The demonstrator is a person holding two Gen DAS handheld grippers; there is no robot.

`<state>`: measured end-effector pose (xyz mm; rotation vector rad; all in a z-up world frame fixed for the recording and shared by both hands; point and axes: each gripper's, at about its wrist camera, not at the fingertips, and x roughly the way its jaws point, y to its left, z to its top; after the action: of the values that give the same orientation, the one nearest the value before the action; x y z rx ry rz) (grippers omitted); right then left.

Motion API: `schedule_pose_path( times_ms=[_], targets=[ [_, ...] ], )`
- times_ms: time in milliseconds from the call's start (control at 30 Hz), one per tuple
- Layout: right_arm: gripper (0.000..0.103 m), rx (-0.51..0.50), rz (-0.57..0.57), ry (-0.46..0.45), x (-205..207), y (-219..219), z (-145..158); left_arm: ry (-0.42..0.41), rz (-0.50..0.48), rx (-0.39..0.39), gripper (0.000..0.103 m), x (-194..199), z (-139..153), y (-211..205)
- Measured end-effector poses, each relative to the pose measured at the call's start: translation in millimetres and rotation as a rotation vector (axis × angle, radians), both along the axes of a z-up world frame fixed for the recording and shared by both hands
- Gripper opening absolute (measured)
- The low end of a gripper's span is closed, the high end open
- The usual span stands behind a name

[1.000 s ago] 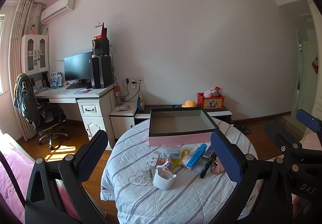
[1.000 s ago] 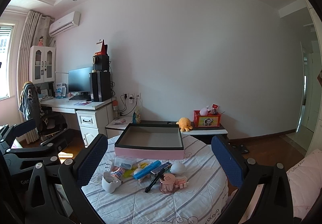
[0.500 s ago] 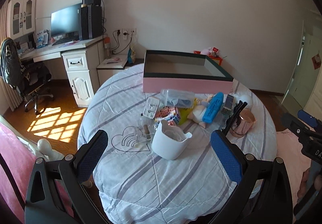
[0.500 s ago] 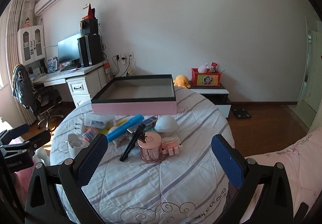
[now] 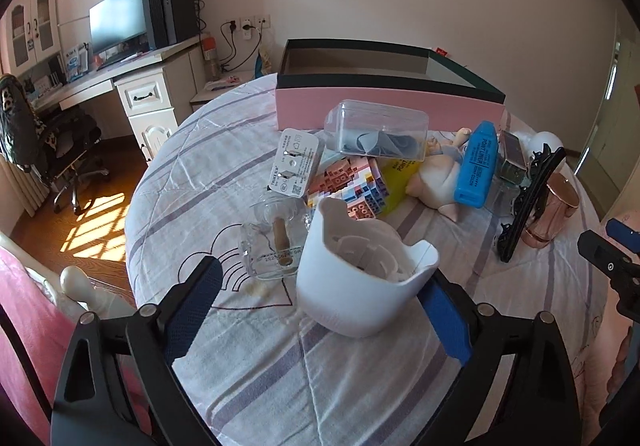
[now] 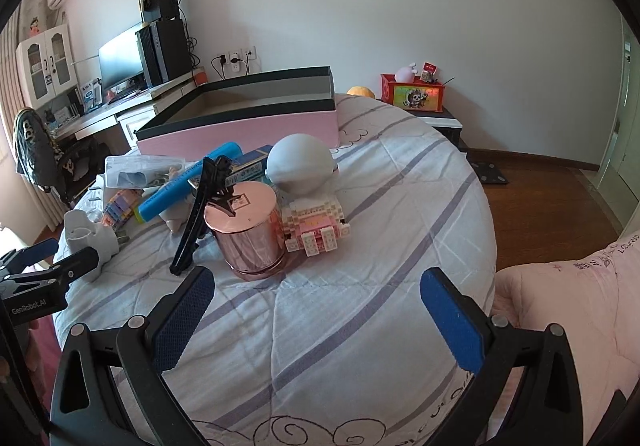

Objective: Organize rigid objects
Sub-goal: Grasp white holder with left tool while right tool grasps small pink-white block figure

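Note:
A white bear-shaped cup (image 5: 360, 274) sits on the round table between the open fingers of my left gripper (image 5: 320, 306), which is empty; the cup also shows in the right wrist view (image 6: 90, 242). Behind it lie a clear jar (image 5: 274, 242), a brick model (image 5: 352, 185), a clear plastic case (image 5: 378, 129), a blue highlighter (image 5: 478, 165) and a black hair clip (image 5: 528, 201). My right gripper (image 6: 316, 316) is open and empty, a little short of the rose-gold tin (image 6: 248, 230) and a pink brick toy (image 6: 316, 224). An open pink box (image 6: 248, 117) stands at the back.
The table carries a striped white cloth (image 6: 360, 306). A grey dome (image 6: 300, 163) sits behind the tin. A desk with a monitor (image 5: 116, 21) and an office chair (image 5: 48, 141) stand at the left. A pink bed edge (image 6: 568, 286) lies at the right.
Both grippers have moved forward and down toward the table. The white cup now lies between my left fingers, and the rose-gold tin is closer to my right gripper.

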<state>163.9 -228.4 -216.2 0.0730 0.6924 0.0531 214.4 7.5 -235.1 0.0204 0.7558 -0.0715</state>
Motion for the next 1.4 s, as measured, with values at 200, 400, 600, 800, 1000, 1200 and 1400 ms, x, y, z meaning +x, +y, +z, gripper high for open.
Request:
schedule_pose_path(
  times_ms=[200,400,600,800,1000,1200,1400],
  targets=[
    [0.103,0.004,-0.004,0.024,21.2,-5.7,-12.0,-0.025,-0.022,0.038,0.056,6.4,-1.6,-6.0],
    [0.103,0.002,0.002,0.014,27.8,-9.0,-10.4,-0.025,-0.041,0.033,0.055,4.0,-0.3,-4.2],
    [0.103,-0.030,-0.040,0.022,31.1,-24.2,-12.2,-0.033,-0.058,0.014,0.055,-3.6,-0.5,0.6],
    [0.103,-0.026,0.007,0.050,53.5,-28.6,-20.7,0.001,-0.054,-0.003,0.055,6.3,-10.0,-1.8],
    [0.086,0.004,0.092,0.066,77.2,-27.0,-25.8,0.003,-0.061,0.011,0.054,9.7,-5.9,-6.0],
    [0.046,-0.017,0.146,0.061,81.0,-17.4,-24.5,-0.004,-0.076,0.016,0.054,7.1,0.2,-7.7],
    [0.046,0.014,0.144,0.027,65.8,-20.5,-12.5,-0.036,-0.094,-0.005,0.054,4.4,15.9,-7.6]
  ],
)
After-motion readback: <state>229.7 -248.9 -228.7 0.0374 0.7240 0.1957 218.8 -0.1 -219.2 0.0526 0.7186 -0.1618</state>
